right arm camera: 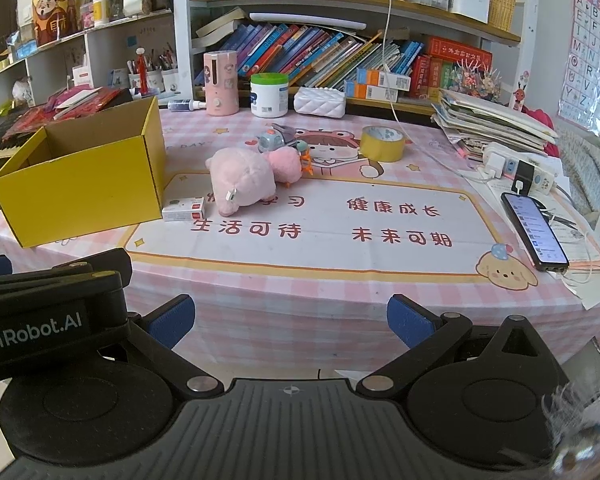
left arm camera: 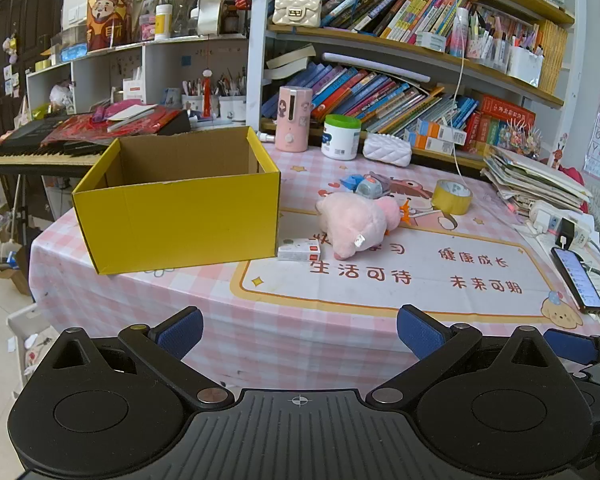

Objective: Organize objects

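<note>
Cluttered desk point(right arm camera: 340, 280): pink plush point(right arm camera: 244, 180) lies beside the empty yellow box point(right arm camera: 80, 196). Both my left hand-held gripper point(left arm camera: 300, 330) and right hand-held gripper point(right arm camera: 290, 320) gape wide, holding nothing; grabbing the plush could knock the small white carton point(right arm camera: 183, 209) off.

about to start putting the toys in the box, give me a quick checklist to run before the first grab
1. Left gripper open, nothing between its pads: ok.
2. Right gripper open, nothing held: ok.
3. Yellow box upright, top open: ok; the part of the inside in view is bare, its floor is hidden: cannot tell.
4. Pink plush pig lies free on the tablecloth, nothing on top: ok.
5. Small white carton sits close against the box's corner, tight for a gripper: not ok.
6. Phone is plugged in at the table's right edge, away from the toys: ok.
</note>
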The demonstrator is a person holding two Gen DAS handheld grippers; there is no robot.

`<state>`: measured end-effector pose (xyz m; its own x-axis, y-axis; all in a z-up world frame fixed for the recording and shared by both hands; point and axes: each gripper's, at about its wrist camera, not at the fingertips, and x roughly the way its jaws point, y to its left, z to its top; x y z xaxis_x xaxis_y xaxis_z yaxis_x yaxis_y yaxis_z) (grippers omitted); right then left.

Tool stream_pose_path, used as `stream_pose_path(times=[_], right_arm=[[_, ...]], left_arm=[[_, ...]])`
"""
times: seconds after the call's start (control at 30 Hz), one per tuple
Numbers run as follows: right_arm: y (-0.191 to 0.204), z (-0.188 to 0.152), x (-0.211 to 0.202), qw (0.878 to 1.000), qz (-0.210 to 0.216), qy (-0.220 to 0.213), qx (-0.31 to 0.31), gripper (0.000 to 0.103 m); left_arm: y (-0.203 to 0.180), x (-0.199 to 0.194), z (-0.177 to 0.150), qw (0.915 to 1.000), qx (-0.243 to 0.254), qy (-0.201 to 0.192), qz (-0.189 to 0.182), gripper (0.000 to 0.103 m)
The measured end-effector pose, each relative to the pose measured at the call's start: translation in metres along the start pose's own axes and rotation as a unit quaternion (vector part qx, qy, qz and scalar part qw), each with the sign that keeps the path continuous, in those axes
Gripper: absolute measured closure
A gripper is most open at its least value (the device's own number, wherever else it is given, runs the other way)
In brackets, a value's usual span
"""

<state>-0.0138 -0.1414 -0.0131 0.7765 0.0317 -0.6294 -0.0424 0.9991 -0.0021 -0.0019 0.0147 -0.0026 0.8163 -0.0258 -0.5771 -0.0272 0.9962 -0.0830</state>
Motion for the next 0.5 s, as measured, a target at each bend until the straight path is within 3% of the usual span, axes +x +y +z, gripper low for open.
stream_pose_path(times=[0.5], right_arm=[[-0.0011, -0.0002, 0.0004, 1.0, -0.002, 0.0, -0.001, 0.0]], left_arm=[[-0.0006, 0.0003, 0.0005, 1.0, 0.0, 0.0, 0.001, 0.0]])
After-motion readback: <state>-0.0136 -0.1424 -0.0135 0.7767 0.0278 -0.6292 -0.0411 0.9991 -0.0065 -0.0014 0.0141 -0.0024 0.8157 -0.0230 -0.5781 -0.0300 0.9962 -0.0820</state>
